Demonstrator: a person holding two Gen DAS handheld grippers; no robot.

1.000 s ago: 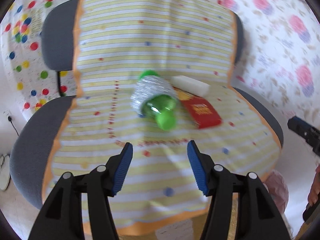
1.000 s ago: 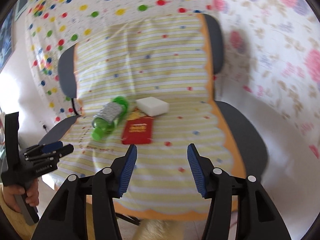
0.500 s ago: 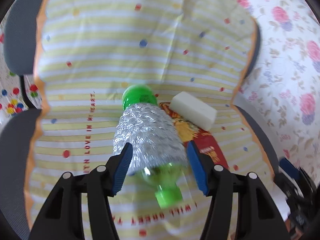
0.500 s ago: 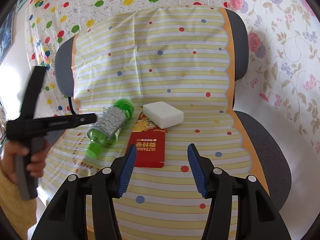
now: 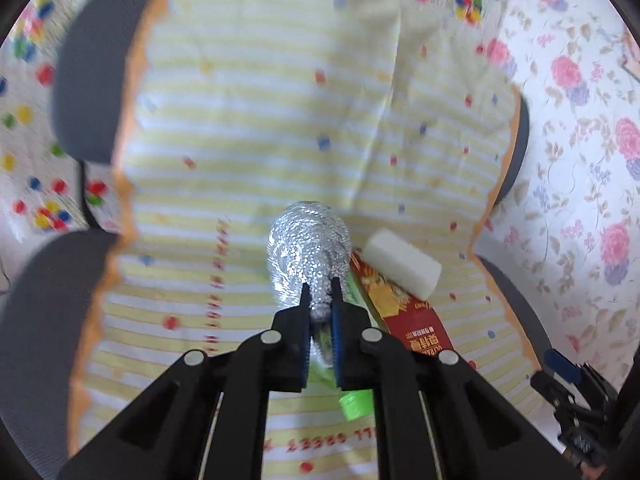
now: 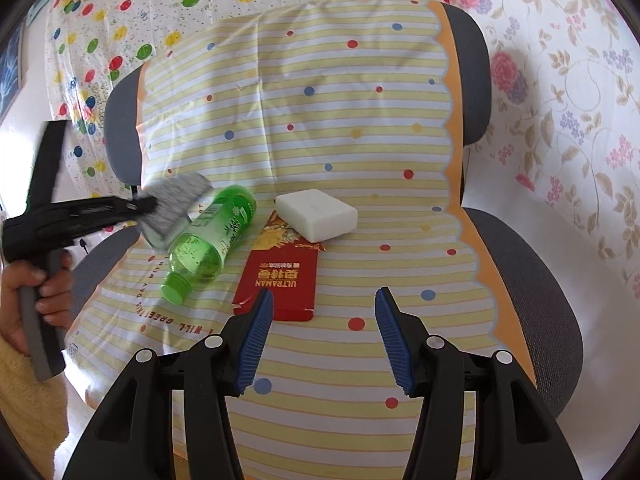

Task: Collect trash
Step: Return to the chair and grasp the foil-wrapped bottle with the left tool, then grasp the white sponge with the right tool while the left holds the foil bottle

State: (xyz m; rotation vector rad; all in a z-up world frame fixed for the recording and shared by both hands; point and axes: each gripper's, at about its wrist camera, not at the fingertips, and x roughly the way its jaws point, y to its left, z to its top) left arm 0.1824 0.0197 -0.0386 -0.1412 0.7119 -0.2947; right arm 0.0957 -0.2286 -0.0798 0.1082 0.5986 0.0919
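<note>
A: What is the left gripper doing?

B: Its blue-padded fingers are pinched nearly together on a crinkled silver foil wrapper. In the right wrist view the left gripper shows at nine o'clock, the foil wrapper clamped at its tip and lifted off the bottle.

A: And where does the bottle sit?

B: The green plastic bottle with a green cap lies on its side on the seat, just beside the held foil at its four o'clock, cap pointing toward seven o'clock. In the left wrist view only a sliver of it shows under the fingers, at five o'clock.

A: The other trash?

B: A flat red paper envelope with gold print lies at three o'clock of the bottle, near it. A white rectangular foam block rests on the envelope's far end.

A: The right gripper?

B: The right gripper hangs with jaws spread wide and nothing between them, above the seat's front. The envelope's near edge lies at its eleven o'clock.

A: What is underneath?

B: A yellow-striped dotted plastic sheet draped over a grey office chair.
</note>
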